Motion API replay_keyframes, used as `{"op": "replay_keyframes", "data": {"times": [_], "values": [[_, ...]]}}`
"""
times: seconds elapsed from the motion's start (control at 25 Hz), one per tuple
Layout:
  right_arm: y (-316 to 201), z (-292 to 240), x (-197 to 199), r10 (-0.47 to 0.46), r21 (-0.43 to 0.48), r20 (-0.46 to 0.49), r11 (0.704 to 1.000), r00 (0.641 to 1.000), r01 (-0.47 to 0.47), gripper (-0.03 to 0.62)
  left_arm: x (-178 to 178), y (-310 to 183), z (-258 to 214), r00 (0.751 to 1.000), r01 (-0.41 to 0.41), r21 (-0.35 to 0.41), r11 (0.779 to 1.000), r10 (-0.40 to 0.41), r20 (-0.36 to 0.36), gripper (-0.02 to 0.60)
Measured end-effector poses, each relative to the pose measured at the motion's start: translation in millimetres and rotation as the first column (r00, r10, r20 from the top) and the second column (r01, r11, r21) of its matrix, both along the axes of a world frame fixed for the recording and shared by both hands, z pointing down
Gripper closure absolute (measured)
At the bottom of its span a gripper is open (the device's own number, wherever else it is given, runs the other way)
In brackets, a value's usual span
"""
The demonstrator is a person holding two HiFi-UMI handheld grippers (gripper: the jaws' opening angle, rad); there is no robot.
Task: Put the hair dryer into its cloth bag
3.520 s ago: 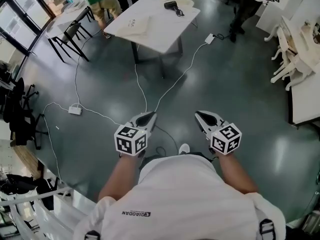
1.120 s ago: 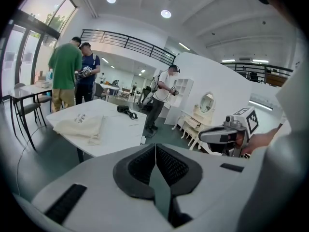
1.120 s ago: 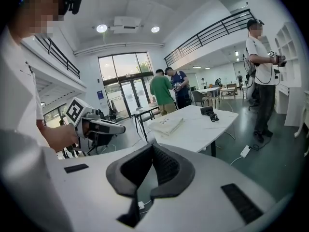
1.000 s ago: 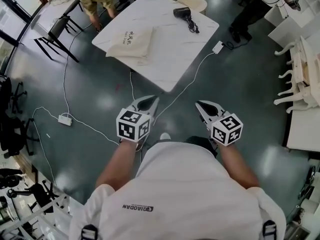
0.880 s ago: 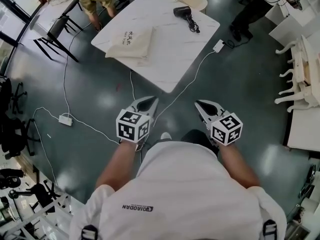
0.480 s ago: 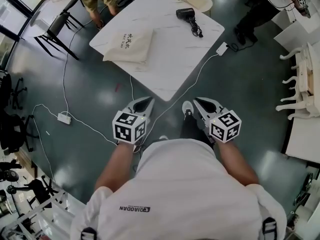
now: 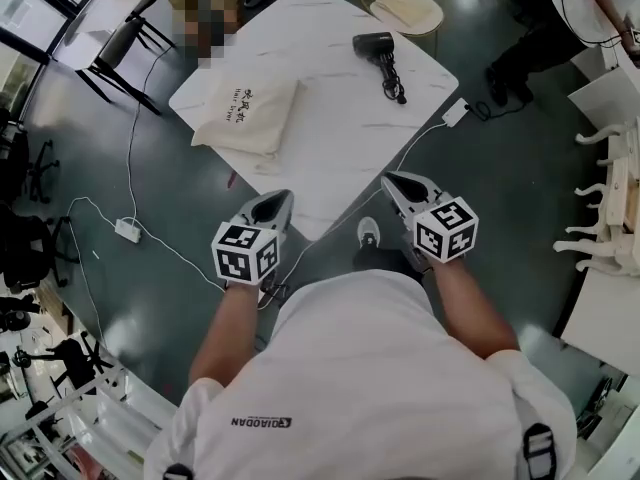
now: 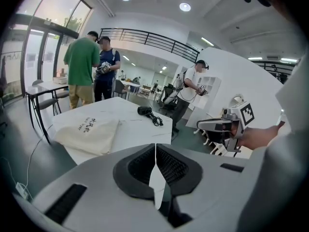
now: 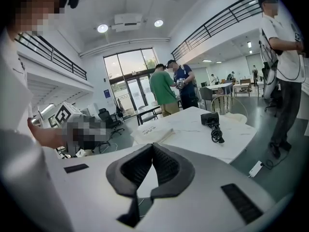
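The cloth bag (image 7: pixel 245 108) lies on the left of the white table (image 7: pixel 330 118). My left gripper (image 7: pixel 272 200) hangs at the table's near corner, jaws pressed together on nothing. My right gripper (image 7: pixel 392 183) hangs right of that corner, also closed and empty, and the hair dryer (image 7: pixel 375 46) rests on the table's far right.

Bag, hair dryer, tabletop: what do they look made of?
Bag: cream cloth, likely cotton or canvas; matte, slumps in soft folds, dark print on it.
Hair dryer: black, probably moulded plastic; smooth hard shell, low sheen. Its cord looks rubbery.
Tabletop: white with faint grey veins, either marble or a marble-look laminate; smooth, slight gloss. Can't tell which.
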State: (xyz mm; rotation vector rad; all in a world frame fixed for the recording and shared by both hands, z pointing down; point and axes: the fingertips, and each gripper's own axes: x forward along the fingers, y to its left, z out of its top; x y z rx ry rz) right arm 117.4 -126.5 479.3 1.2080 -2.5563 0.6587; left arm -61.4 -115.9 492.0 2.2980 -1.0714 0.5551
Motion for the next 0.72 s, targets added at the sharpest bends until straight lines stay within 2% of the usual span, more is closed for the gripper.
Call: {"op": "replay_keyframes", "data": {"times": [0.28,0.48,0.72], "values": [[-89.5,29.8,57.0,0.032,-0.054,-0.019,0.998,0.999,-0.033,0.572,27.3,-57.7,6.1,0.994,0.099,-0.014,0.995,-0.098,0.037,0.548],[-133.7,51.5,75.3,0.023,-0.083,-0.04,0.996,0.999,-0.026,0.572,43.0,-81.7,15.3,0.989,0.135,-0.03,0.99,-0.133,0.062,0.548],[-194.3,96.1,98.9,0.018,-0.103,-0.102,0.994,0.995,-0.029,0.571,45.3,-108.2,28.8,0.97,0.23,-0.034,0.973,-0.226,0.085,0.548]]}}
